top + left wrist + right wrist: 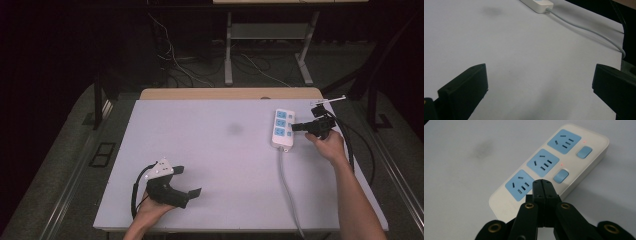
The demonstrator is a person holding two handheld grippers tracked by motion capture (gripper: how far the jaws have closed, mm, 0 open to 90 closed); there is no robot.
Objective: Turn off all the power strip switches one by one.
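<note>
We see a white power strip (281, 129) lying flat on the grey worktop (215, 165), toward its far right part, with its pale cord (289, 185) running back to the near edge. In the right gripper view the power strip (554, 167) shows three blue sockets in a row and blue rocker switches (561, 176) beside them, each with a small red light.

Our right tool (296, 127) comes in from the strip's right side, and its jaws are pressed together with nothing between them. In its own view the right tool (542, 185) has its joined tips over the near end of the strip, next to the nearest socket; whether they touch it we cannot tell.

Our left tool (190, 181) rests near the worktop's front left, well apart from the strip, its jaws spread wide over bare surface.
</note>
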